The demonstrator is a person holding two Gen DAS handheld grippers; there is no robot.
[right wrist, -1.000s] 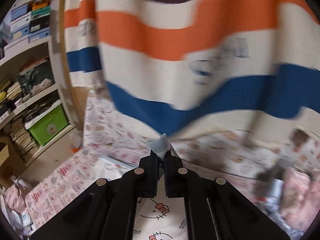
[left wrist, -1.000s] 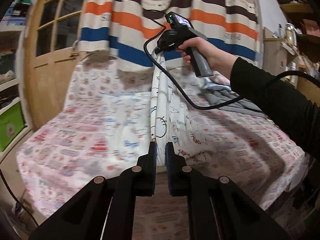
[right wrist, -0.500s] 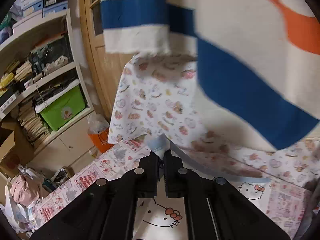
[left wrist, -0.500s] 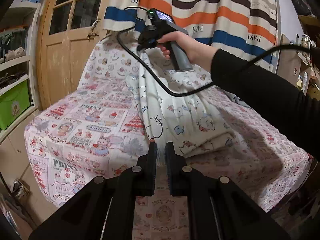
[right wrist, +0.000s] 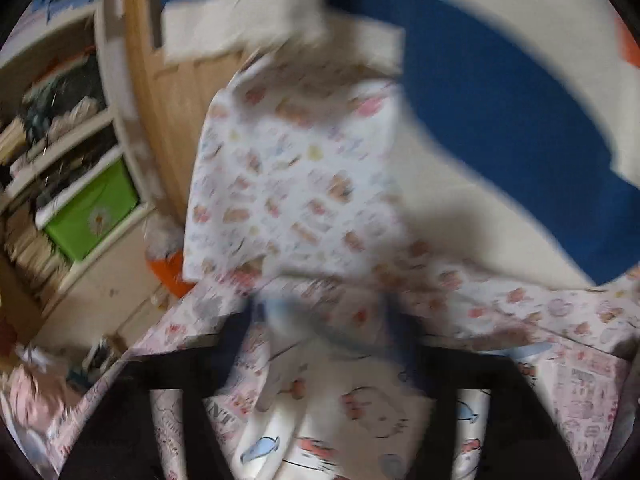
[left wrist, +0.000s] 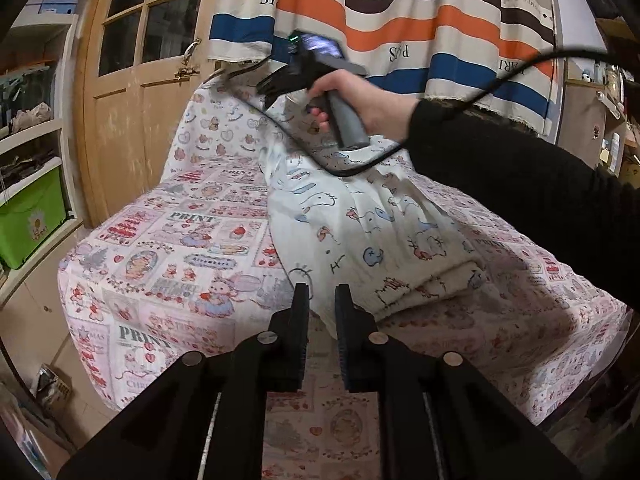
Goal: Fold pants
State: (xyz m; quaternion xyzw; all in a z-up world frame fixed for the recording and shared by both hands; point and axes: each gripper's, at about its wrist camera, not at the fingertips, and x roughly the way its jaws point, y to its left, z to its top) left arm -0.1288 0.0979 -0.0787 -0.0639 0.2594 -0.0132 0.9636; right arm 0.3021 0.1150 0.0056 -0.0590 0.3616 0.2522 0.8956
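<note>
Pants lie folded lengthwise on the patterned bed. Left gripper jaws opening, hem edge between them, not pinched. Right gripper jaws opening wide (blurred), pants below, released.

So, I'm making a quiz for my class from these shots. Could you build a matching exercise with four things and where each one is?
Things:
1. pants
2. green bin
3. striped curtain
4. right gripper

Places:
A. hanging behind the bed
B. on a shelf at far left
C. lying on the patterned bedspread
D. in a hand, above the far end of the pants

Pairs: 1-C, 2-B, 3-A, 4-D
</note>
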